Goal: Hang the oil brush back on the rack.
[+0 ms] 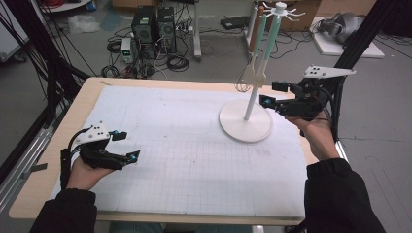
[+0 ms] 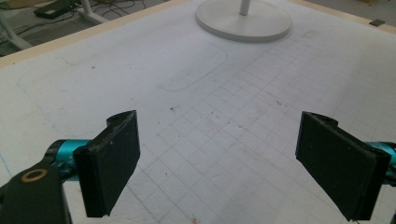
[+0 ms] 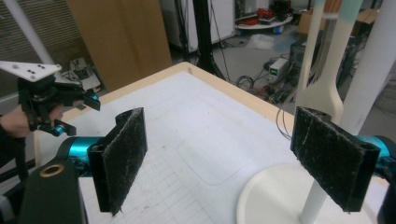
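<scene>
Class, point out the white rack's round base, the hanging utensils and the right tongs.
round base (image 1: pixel 233 130), high view, bare front rim.
hanging utensils (image 1: pixel 254 72), high view, white heads.
right tongs (image 1: pixel 273 94), high view, between the tips.

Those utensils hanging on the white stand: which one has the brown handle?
The brown-handled utensil hangs farthest left on the white stand; the mint-green-handled utensil beside it hangs nearer the right gripper.

Rack (image 1: pixel 251 92) top cut off; hung utensils (image 1: pixel 256 36) blurred

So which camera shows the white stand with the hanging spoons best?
The high view: the whole stand shows, base to hooks, with utensils hanging. The left gripper view catches just its base; the right gripper view, pole and base edge close up.
</scene>
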The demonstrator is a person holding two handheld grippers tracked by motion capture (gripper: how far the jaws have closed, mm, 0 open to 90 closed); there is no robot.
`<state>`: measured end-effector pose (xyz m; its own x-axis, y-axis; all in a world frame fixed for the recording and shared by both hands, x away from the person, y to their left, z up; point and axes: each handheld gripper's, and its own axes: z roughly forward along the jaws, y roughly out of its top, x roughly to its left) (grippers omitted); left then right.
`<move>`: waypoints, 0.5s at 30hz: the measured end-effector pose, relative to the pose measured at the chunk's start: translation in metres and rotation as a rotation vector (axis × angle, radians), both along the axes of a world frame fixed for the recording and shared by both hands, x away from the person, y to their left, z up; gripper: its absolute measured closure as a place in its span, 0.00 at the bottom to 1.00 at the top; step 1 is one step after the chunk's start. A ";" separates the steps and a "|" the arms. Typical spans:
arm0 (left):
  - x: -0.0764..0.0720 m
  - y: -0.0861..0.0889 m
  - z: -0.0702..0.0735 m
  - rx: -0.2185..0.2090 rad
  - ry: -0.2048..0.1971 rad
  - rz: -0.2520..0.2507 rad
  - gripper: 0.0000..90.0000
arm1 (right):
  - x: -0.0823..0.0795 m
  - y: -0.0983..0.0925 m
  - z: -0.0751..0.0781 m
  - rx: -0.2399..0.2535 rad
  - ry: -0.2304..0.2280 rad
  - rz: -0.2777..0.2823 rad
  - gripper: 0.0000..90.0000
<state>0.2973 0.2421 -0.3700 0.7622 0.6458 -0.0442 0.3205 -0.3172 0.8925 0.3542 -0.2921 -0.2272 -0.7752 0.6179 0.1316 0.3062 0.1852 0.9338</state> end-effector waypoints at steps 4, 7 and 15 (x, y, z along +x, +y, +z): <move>0.002 0.000 0.001 0.002 -0.001 0.000 0.15 | -0.001 0.002 -0.008 -0.006 0.005 -0.003 0.19; 0.003 -0.001 0.001 0.004 -0.001 -0.001 0.14 | -0.004 0.003 -0.014 -0.010 0.001 -0.007 0.17; 0.005 -0.002 0.002 0.001 0.006 -0.002 0.12 | -0.007 0.007 -0.031 -0.005 0.012 -0.015 0.15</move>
<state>0.3019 0.2400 -0.3683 0.7632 0.6443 -0.0481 0.3251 -0.3186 0.8904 0.3477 -0.2853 -0.2586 -0.7638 0.6305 0.1380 0.3207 0.1851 0.9289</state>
